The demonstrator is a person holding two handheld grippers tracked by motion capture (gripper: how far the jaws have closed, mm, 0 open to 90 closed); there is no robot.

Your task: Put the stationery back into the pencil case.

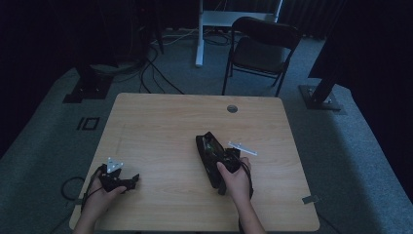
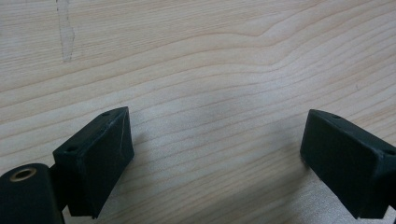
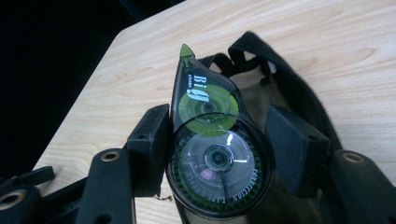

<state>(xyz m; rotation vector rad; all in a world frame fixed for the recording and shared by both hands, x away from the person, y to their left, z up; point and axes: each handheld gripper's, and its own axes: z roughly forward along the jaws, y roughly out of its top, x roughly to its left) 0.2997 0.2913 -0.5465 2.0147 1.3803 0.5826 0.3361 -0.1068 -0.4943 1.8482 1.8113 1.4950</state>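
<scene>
A correction tape dispenser point(image 3: 210, 149) sits between the jaws of the right gripper point(image 3: 217, 140), which press its round body from both sides. It is teardrop-shaped with a clear smoky shell: a large ribbed reel fills the wide end toward 6 o'clock in the right gripper view, a smaller green reel sits above it, and the green tip points to about 11 o'clock. Beneath and behind it lies a black zip pouch point(image 3: 289, 88), unzipped, its opening gaping. In the high view the pouch point(image 1: 207, 156) lies on the table point(image 1: 160, 126) right of centre, long axis running 11 to 5 o'clock.
</scene>
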